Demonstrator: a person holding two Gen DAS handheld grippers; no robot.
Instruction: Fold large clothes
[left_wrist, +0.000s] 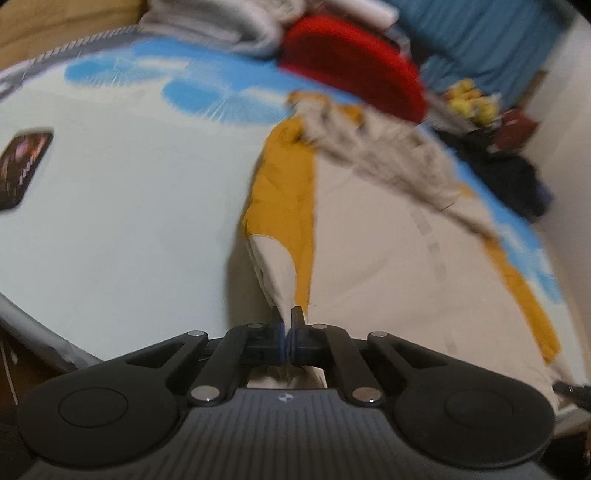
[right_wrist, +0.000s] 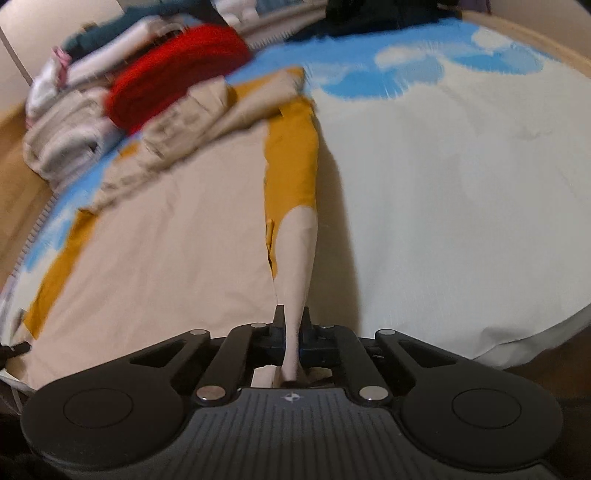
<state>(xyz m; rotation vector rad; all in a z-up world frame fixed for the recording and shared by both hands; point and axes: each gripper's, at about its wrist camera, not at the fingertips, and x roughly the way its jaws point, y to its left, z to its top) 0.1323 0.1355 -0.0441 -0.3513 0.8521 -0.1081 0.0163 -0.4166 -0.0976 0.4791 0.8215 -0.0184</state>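
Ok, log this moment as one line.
left gripper: shut on beige-and-mustard fabric garment | right gripper: shut on same garment | garment: partly lifted off bed

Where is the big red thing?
The red cloth lies at the far end of the bed, upper middle in both wrist views, beside folded pale clothes and just past the beige-and-mustard garment.

We look from just behind each hand-held gripper, angled down across the bed (left_wrist: 110, 221). The left wrist view sits close over the beige-and-mustard garment (left_wrist: 369, 258), which fills its right half; the right wrist view has that garment (right_wrist: 166, 240) on its left. Both views share it and the red cloth (left_wrist: 354, 66) beyond.
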